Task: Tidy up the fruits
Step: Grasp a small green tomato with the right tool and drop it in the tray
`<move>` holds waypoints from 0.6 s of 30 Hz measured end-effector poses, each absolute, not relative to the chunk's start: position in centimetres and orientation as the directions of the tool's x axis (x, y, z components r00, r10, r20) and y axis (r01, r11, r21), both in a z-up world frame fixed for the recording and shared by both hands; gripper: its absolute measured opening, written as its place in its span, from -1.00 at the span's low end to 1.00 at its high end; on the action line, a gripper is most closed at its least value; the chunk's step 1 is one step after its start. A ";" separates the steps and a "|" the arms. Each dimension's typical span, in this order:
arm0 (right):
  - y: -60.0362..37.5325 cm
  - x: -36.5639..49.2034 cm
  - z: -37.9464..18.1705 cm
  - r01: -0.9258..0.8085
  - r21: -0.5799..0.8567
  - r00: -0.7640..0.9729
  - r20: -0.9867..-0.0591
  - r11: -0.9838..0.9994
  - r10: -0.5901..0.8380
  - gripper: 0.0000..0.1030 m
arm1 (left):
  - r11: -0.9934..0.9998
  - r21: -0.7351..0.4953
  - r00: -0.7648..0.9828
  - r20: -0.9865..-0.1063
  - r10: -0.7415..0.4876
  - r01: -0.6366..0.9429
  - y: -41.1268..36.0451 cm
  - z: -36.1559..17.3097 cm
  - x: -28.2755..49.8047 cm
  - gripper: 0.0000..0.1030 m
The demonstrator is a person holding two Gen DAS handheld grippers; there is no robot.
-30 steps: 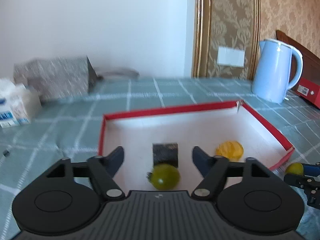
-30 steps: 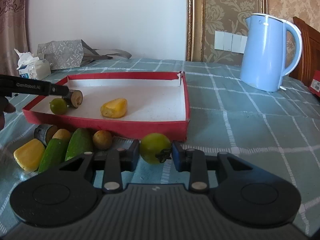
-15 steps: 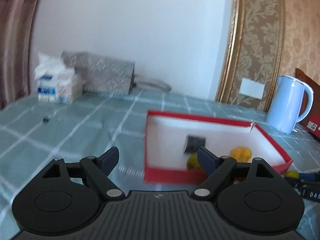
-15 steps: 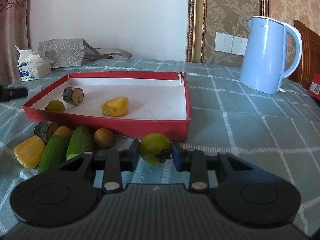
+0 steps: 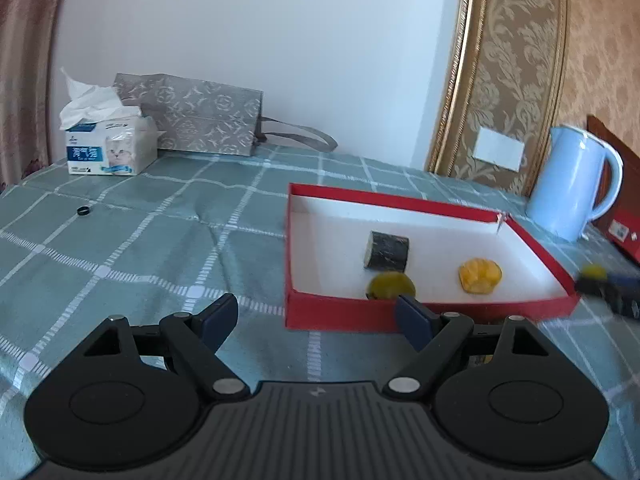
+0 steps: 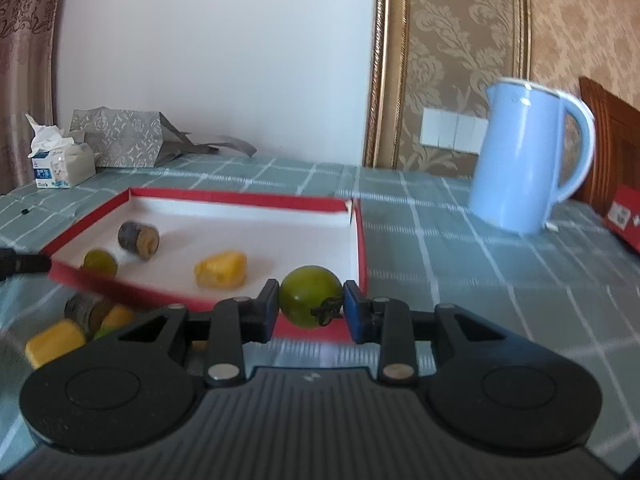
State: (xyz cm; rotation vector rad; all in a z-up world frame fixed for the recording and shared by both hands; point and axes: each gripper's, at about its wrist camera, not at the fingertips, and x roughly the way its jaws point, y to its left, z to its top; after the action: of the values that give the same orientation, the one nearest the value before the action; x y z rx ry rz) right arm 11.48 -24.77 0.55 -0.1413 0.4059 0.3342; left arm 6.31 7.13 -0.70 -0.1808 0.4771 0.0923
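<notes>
A red box (image 5: 432, 205) with a white floor holds a dark log-like piece (image 5: 386, 251), a green fruit (image 5: 391, 285) and a yellow piece (image 5: 479, 276). My left gripper (image 5: 316, 316) is open and empty, above the tablecloth left of the box's near corner. My right gripper (image 6: 310, 305) is shut on a green tomato (image 6: 310, 296), lifted in front of the box's (image 6: 362, 240) near right corner. Loose yellow, green and dark pieces (image 6: 76, 322) lie outside the box at the left of the right wrist view.
A blue kettle (image 6: 528, 156) stands at the right. A tissue pack (image 5: 108, 146) and a grey patterned bag (image 5: 204, 120) sit at the back left. A small black ring (image 5: 83, 211) lies on the green checked tablecloth (image 5: 120, 248).
My left gripper has pulled back out of the box to the left, leaving the green fruit inside. My right gripper has lifted the green tomato off the table.
</notes>
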 end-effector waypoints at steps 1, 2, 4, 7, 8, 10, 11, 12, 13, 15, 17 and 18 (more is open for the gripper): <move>-24.3 12.2 0.7 -0.345 -0.081 0.867 -0.408 0.935 0.285 -0.39 | 0.981 -0.150 0.886 -0.462 0.043 -0.126 7.1 -0.7 6.3 0.67; -23.7 13.0 0.7 -0.354 -0.103 0.862 -0.420 0.929 0.282 -0.39 | 0.981 -0.150 0.887 -0.461 0.041 -0.123 7.0 -0.7 6.2 0.67; -22.8 14.8 0.4 -0.357 -0.107 0.851 -0.447 0.928 0.276 -0.39 | 0.981 -0.150 0.888 -0.459 0.038 -0.120 7.0 -0.7 6.2 0.67; -22.3 16.6 -0.4 -0.375 -0.082 0.833 -0.467 0.923 0.297 -0.24 | 0.980 -0.160 0.886 -0.462 0.031 -0.117 7.1 -0.8 6.3 0.67; -22.2 16.7 -0.7 -0.365 -0.092 0.841 -0.459 0.926 0.286 0.24 | 0.980 -0.163 0.885 -0.464 0.025 -0.114 7.1 -0.8 6.3 0.67; -22.4 15.7 -0.9 -0.324 -0.118 0.878 -0.406 0.939 0.252 0.76 | 0.980 -0.167 0.885 -0.466 0.015 -0.105 7.1 -0.8 6.4 0.67; -22.7 14.9 -0.7 -0.309 -0.129 0.900 -0.361 0.942 0.246 0.77 | 0.981 -0.167 0.885 -0.465 0.011 -0.100 7.0 -0.7 6.3 0.67; -22.8 14.3 -0.5 -0.303 -0.138 0.910 -0.337 0.943 0.243 0.77 | 0.982 -0.165 0.886 -0.463 0.007 -0.094 7.0 -0.7 6.3 0.67; -23.0 13.6 -0.2 -0.297 -0.142 0.918 -0.316 0.944 0.242 0.77 | 0.983 -0.162 0.886 -0.463 0.003 -0.088 6.9 -0.7 6.3 0.67; -23.6 12.3 0.3 -0.296 -0.118 0.924 -0.286 0.948 0.253 0.77 | 0.986 -0.153 0.885 -0.465 -0.007 -0.073 6.6 -0.8 6.2 0.67; -24.0 11.2 0.2 -0.309 -0.102 0.920 -0.283 0.946 0.270 0.77 | 0.988 -0.146 0.886 -0.464 -0.018 -0.057 6.3 -0.8 6.1 0.67; -24.1 10.7 0.1 -0.305 -0.098 0.921 -0.283 0.947 0.267 0.83 | 0.988 -0.148 0.885 -0.465 -0.029 -0.045 6.2 -0.9 6.0 0.67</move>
State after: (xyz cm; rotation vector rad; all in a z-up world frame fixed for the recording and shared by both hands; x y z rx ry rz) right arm 10.71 -24.10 0.10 -0.1414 0.2709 0.2951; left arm 6.00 6.20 -0.86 -0.1564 0.4856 0.0084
